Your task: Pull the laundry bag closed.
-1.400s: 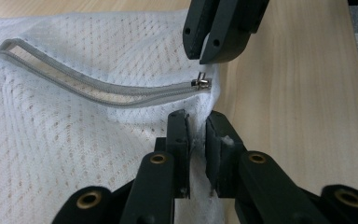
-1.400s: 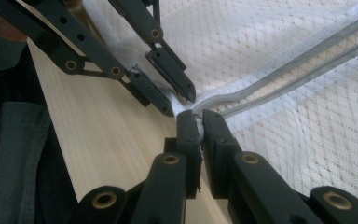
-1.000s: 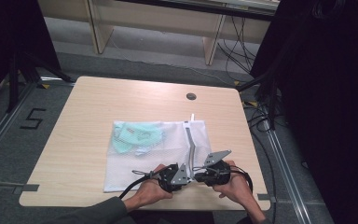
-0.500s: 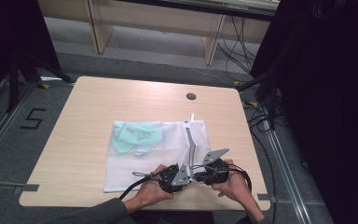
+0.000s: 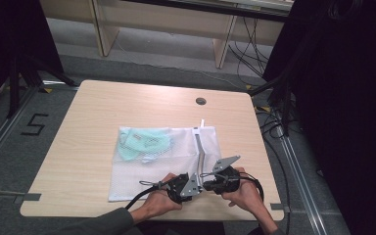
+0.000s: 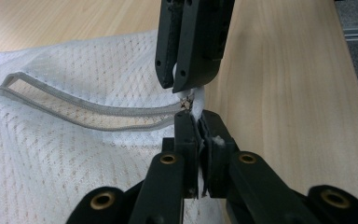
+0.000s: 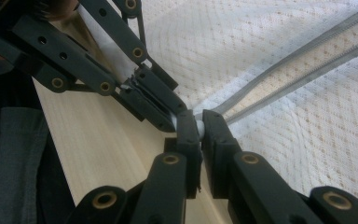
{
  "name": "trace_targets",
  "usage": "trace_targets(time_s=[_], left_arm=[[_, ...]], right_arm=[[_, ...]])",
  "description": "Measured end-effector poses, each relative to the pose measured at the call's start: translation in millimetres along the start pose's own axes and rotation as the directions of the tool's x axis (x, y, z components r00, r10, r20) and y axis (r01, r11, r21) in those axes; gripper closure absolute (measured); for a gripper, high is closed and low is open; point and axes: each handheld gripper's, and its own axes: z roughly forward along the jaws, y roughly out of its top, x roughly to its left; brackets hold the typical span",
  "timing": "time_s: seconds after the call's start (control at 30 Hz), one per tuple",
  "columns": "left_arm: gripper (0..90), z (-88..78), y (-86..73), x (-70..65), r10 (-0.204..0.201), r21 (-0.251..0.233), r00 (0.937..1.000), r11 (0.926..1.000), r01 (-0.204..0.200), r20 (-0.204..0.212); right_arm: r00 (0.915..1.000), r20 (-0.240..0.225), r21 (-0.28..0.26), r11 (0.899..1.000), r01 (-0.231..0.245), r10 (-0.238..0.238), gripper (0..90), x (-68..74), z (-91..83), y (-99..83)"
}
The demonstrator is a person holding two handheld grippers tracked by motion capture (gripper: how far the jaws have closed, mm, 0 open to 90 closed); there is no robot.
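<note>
White mesh laundry bag [image 5: 161, 164] lies at lower centre of the high view, green cloth [image 5: 142, 142] inside. My left gripper [image 6: 196, 122] and right gripper [image 7: 199, 125] both pinch its zipper [image 6: 98, 112] end. Next: slide the pull along. Table edge [image 5: 142, 214] close below; open room above.

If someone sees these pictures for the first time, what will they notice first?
First, the white mesh bag lying flat on the wooden table, with pale green cloth inside. At its near edge, by the end of the zipper, the left gripper and right gripper meet, both shut on the fabric.
</note>
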Motion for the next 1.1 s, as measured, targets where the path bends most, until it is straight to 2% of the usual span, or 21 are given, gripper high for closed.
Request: trace_targets(time_s=[0.1, 0.13, 0.17, 0.27, 0.3, 0.33, 0.37, 0.43, 0.47, 0.53, 0.57, 0.6, 0.63, 0.7, 0.73, 0.77, 0.83, 0.87, 0.93, 1.03, 1.1], left_arm=[[86.3, -1.1, 0.2, 2.0, 0.028, 0.007, 0.9993, 0.9996, -0.027, -0.024], [86.7, -1.1, -0.1, 1.9, 0.016, 0.004, 0.9997, 0.9999, -0.016, -0.017], [87.0, -0.4, -0.5, 1.3, 0.006, 0.003, 0.9999, 1.0, -0.006, 0.014], [87.3, -0.9, -0.6, 1.3, 0.011, 0.001, 0.9999, 0.9999, -0.011, 0.008], [87.4, -0.2, -0.7, 0.1, 0.004, -0.01, 1.0, 0.9999, -0.004, -0.001], [87.4, -1.3, -0.3, 1.1, 0.03, 0.006, 0.9995, 0.9995, -0.03, -0.001], [87.5, -1.1, -0.2, -0.6, 0.034, -0.007, 0.9992, 0.9994, -0.034, -0.021], [87.5, -1.3, 0.4, -1.0, 0.051, 0.001, 0.9987, 0.9987, -0.051, -0.009], [87.6, -1.1, 0.4, -1.4, 0.049, 0.004, 0.9988, 0.9988, -0.049, 0.001], [87.6, -1.3, 0.4, -1.0, 0.055, 0.009, 0.9985, 0.9985, -0.055, 0.0], [87.6, -1.4, 0.3, -0.7, 0.057, 0.005, 0.9984, 0.9984, -0.057, 0.001], [87.7, -2.0, 0.8, -0.6, 0.051, 0.004, 0.9987, 0.9987, -0.051, 0.009], [87.7, -0.7, 0.7, -3.9, 0.008, -0.022, 0.9998, 0.9997, -0.008, 0.016], [87.6, -1.2, 2.0, -4.2, 0.02, -0.013, 0.9996, 0.9997, -0.019, 0.022], [87.6, -1.4, 2.0, -3.9, 0.02, -0.009, 0.9995, 0.9998, -0.02, 0.023], [87.6, -1.4, 1.9, -3.6, 0.006, -0.009, 0.9996, 0.9999, -0.005, 0.027], [87.6, -1.6, 1.7, -1.9, 0.017, -0.011, 0.9996, 0.9998, -0.017, 0.021], [87.6, -2.0, 1.3, -1.6, -0.005, -0.013, 0.9995, 0.9999, 0.006, 0.032], [87.6, -2.6, 0.7, -0.7, -0.007, -0.012, 0.9993, 0.9999, 0.008, 0.036], [87.6, -2.0, 0.3, -1.7, -0.02, -0.017, 0.9989, 0.9996, 0.021, 0.042], [87.6, -3.0, 0.0, -0.9, -0.015, -0.003, 0.9985, 0.9999, 0.016, 0.053]], right_arm=[[1.0, -0.006, -0.002, 1.0, -0.005, 0.005, 86.7, 0.6, -0.1, 0.0], [1.0, -0.004, -0.001, 1.0, -0.007, 0.007, 86.7, 0.6, -0.2, 0.0], [1.0, 0.002, -0.004, 1.0, 0.004, -0.004, 86.7, 0.3, -0.2, 0.2], [0.9997, 0.002, -0.01, 1.0, 0.024, -0.023, 86.7, -0.6, 0.8, 0.8], [0.9999, 0.001, -0.001, 1.0, 0.01, -0.01, 86.7, 0.7, 0.2, 0.8], [0.9995, -0.004, -0.006, 1.0, 0.031, -0.031, 86.7, -0.5, 1.1, 1.2], [0.9996, 0.003, -0.006, 1.0, 0.03, -0.03, 86.7, -0.6, 0.9, 1.2], [0.9997, 0.004, 0.001, 1.0, 0.023, -0.023, 86.7, -1.0, 1.7, 0.7], [0.9999, 0.002, -0.026, 1.0, 0.012, -0.011, 86.7, -0.6, 5.0, -0.5], [0.9995, -0.005, -0.007, 1.0, 0.03, -0.03, 86.7, -2.5, 5.0, 0.0], [0.9998, -0.006, 0.006, 1.0, 0.019, -0.019, 86.7, -2.3, 3.9, 0.3], [0.9998, -0.003, 0.005, 1.0, 0.02, -0.02, 86.7, -2.9, 4.2, 0.6], [0.9995, 0.005, -0.003, 1.0, 0.03, -0.03, 86.7, -4.3, 6.1, 0.6], [0.9994, 0.009, 0.013, 0.999, 0.034, -0.034, 86.7, -8.1, 6.0, 1.3], [1.0, 0.005, -0.016, 1.0, 0.005, -0.005, 86.7, -7.3, 8.9, 0.4], [0.9996, 0.0, 0.016, 0.999, 0.03, -0.03, 86.7, -10.4, 6.9, 1.7], [0.9998, 0.004, 0.002, 1.0, 0.018, -0.018, 86.7, -10.3, 8.4, 1.5], [0.9994, -0.005, 0.019, 0.999, 0.034, -0.034, 86.7, -10.8, 8.7, 3.1], [0.9977, 0.011, 0.009, 0.998, 0.066, -0.067, 86.7, -13.0, 11.5, 4.6], [0.9985, 0.005, 0.03, 0.998, 0.055, -0.055, 86.7, -13.3, 11.7, 6.1], [0.9986, 0.007, 0.011, 0.999, 0.052, -0.052, 86.7, -14.3, 13.8, 6.4]])
